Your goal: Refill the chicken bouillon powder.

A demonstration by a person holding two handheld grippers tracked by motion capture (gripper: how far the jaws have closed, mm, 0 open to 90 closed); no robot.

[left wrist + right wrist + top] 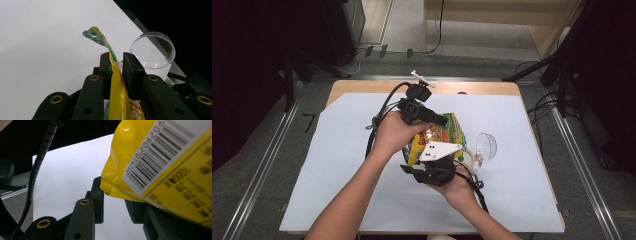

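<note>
We see the left gripper (115,65) with its two black jaws pressed together on the top seam of a yellow snack bag (117,97), the green-checked corner of that seam curling up past the jaw tips. In the high view the same left gripper (439,120) sits in the left hand (394,132), above the middle of the table (362,87), and the bag (437,140) hangs between the two tools, lifted off the white sheet (342,165). The right gripper (432,172) comes at the bag from the near side, held in the right hand (457,190); in its own view the right gripper (113,200) has a gap between the black pads, and the bag's barcoded yellow bottom edge (155,162) lies over the right-hand jaw, but we cannot tell whether the pads are pressing on it. Just to the right of the bag, towards the table's right edge, stands a clear plastic cup (485,146), and the left gripper view shows the cup (153,50) close beyond the jaw tips. The white sheet lies bare to the left, along the near edge and in the far right corner, so there is free room on those sides, while the cup crowds the right.
</note>
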